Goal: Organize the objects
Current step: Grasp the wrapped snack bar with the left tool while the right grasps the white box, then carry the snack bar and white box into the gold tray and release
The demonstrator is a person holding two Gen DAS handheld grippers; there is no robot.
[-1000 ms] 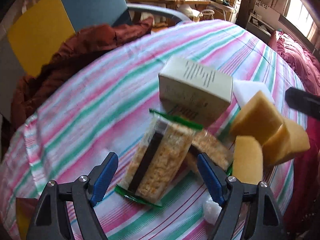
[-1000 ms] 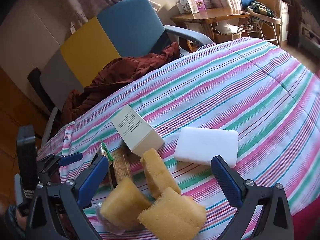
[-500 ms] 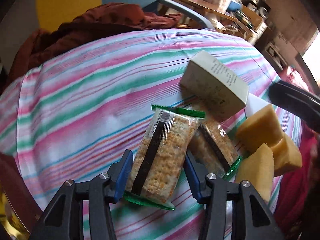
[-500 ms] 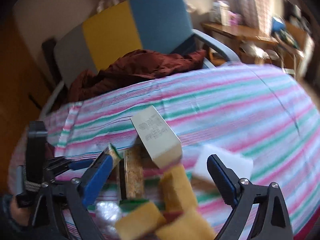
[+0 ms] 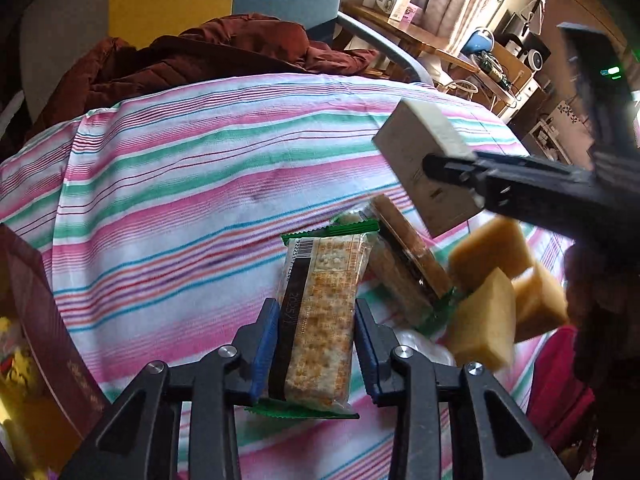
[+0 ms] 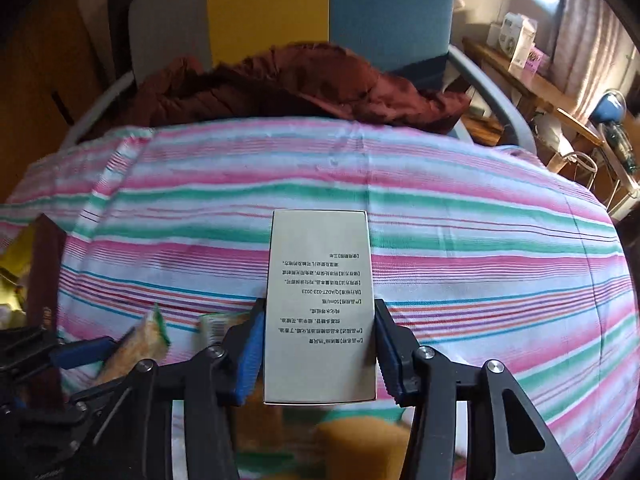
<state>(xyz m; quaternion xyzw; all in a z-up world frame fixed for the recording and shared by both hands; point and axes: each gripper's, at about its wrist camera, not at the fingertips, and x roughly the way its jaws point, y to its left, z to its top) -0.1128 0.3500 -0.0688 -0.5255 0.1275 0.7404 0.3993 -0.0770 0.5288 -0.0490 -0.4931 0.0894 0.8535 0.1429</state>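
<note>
My left gripper (image 5: 316, 344) is closing its blue pads against the sides of a cracker packet (image 5: 320, 320) with green ends, lying on the striped cloth. A second cracker packet (image 5: 404, 268) lies just right of it. My right gripper (image 6: 318, 352) is closing on a cream printed box (image 6: 320, 308), its pads touching both long sides. In the left wrist view that box (image 5: 420, 160) hangs above the cloth in the right gripper's black fingers (image 5: 452, 168). Several yellow sponges (image 5: 488, 276) lie at the right.
The striped tablecloth (image 5: 192, 184) covers a rounded table. A dark red jacket (image 6: 288, 80) lies on a blue, yellow and grey chair (image 6: 360, 4) behind. A dark red book (image 5: 44, 320) stands at the left edge. A wooden desk (image 5: 404, 32) with clutter stands far right.
Both grippers have narrowed from wide open. The left one moved onto the cracker packet; the right swung left and took the cream box, which now hangs off the cloth.
</note>
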